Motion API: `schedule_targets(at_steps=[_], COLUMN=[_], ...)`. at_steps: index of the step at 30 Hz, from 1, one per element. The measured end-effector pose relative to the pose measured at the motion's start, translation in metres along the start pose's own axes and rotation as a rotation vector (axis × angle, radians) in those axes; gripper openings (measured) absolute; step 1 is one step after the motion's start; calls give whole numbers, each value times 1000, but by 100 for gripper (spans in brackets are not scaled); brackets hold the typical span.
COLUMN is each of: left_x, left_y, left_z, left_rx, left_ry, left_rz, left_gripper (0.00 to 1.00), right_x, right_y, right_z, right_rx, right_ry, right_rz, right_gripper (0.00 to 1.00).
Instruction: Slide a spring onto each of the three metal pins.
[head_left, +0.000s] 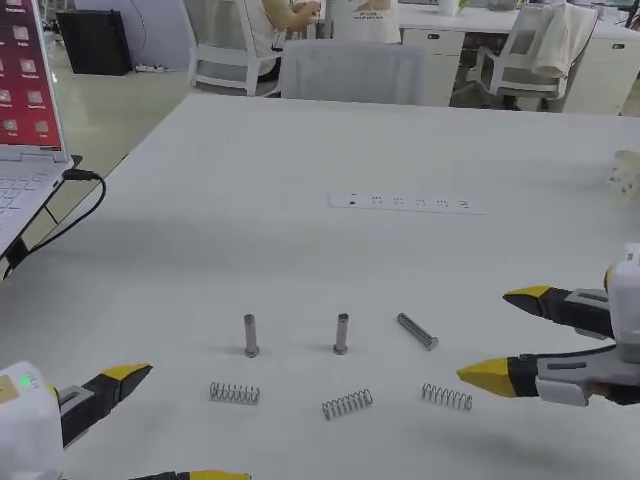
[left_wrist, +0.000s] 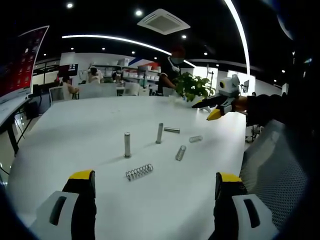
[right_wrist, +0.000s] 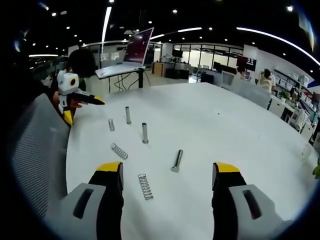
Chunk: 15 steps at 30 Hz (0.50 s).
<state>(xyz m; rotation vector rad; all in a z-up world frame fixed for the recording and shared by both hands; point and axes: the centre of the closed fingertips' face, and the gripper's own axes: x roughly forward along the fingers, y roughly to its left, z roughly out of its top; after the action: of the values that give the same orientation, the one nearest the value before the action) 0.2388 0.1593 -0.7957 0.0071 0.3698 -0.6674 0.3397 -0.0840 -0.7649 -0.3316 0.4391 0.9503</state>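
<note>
Both spread and empty: left gripper (head_left: 175, 425), right gripper (head_left: 488, 334). The right spring (head_left: 446, 397) lies just near of the fallen pin (head_left: 417, 331); best pinch it lightly at one end, keeping its bore clear for threading

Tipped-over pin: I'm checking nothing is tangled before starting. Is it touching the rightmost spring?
Apart. The head view shows bare table between the tipped-over pin and the rightmost spring; the right gripper view shows the same gap.
</note>
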Motion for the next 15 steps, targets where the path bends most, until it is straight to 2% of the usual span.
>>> schedule_targets(at_steps=[8,15], left_x=[-2,-3], left_y=[-4,-7], left_z=[0,2], left_rx=[2,2], left_ry=[3,2], left_rz=[2,6], left_gripper=[97,97], right_x=[14,36], right_y=[-7,-16], right_z=[7,10], right_rx=[-5,-3], right_ry=[19,46], right_rz=[-2,3], right_gripper=[68,65])
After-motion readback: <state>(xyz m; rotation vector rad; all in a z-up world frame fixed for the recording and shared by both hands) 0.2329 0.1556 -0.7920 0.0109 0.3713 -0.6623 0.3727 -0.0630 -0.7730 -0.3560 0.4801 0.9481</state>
